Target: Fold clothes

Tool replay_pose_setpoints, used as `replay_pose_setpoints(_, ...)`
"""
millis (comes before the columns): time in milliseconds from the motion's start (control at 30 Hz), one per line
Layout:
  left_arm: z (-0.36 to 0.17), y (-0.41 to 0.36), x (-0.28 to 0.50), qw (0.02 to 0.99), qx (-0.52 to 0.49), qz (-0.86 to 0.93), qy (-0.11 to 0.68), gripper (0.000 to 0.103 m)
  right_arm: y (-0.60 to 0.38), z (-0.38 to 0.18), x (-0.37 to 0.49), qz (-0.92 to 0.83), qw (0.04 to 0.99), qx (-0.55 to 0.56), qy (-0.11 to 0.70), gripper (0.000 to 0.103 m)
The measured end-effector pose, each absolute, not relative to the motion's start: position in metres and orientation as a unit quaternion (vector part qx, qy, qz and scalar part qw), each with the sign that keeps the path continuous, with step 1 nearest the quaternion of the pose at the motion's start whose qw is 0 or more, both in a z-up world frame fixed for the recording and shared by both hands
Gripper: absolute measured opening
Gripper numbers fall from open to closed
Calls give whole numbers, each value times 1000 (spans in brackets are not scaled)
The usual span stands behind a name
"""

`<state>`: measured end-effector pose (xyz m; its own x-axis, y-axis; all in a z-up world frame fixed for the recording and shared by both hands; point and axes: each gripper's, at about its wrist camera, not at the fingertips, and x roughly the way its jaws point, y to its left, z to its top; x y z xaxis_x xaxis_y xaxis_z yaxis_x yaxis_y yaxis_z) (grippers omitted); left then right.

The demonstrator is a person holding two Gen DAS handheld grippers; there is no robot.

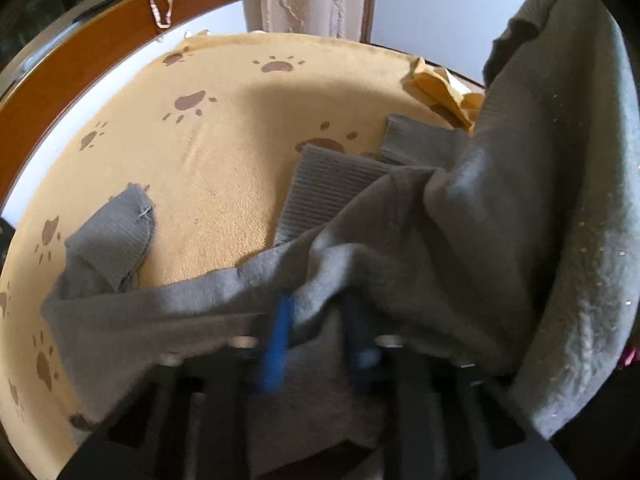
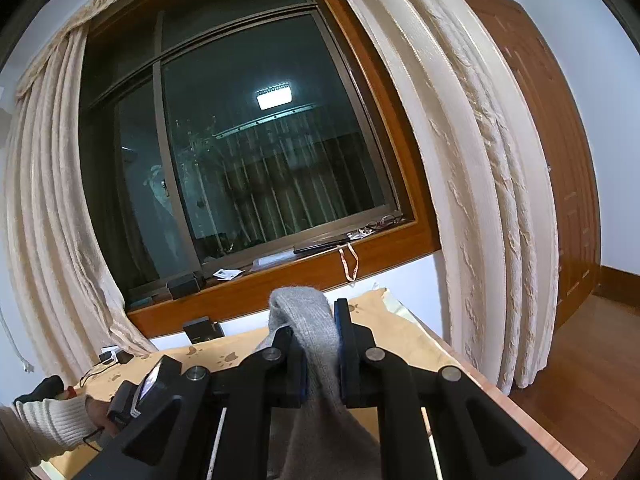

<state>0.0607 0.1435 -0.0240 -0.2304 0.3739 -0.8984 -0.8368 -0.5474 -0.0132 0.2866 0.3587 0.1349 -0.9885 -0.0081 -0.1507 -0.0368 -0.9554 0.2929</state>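
On the left, the left gripper (image 1: 316, 320) has its blue fingers pinched on a fold of the grey sweater (image 1: 400, 248), which sprawls across the paw-print cloth (image 1: 224, 128) on the bench. To the right, the right gripper (image 2: 320, 344) is clamped on another bunch, lifted. Soft, limp, light knit will probably sag; hem edges or shoulders look best to grip.

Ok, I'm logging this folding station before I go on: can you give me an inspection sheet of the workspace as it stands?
Surface: yellow paw-print cover, crumpled at the far right corner.
Job's things: grey sweater, partly lifted, cuffs lying on the cover.
Clutter: small dark boxes on the window sill.
Grippers: left tongs shut on a sweater fold; right tongs shut on the sweater.
Cables: black lead at the table's left end.
Surroundings: dark window, cream curtains, wooden door.
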Motion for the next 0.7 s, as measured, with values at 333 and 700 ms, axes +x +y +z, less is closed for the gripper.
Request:
replay_pose_setpoints(333, 58, 60, 59, 305, -349, 884, 69, 8, 350, 142, 290, 990, 55, -51, 120, 11)
replay_pose_setpoints(700, 180, -65, 98, 189, -151, 965, -99, 7, 329, 185, 274, 992, 93, 43, 74, 11)
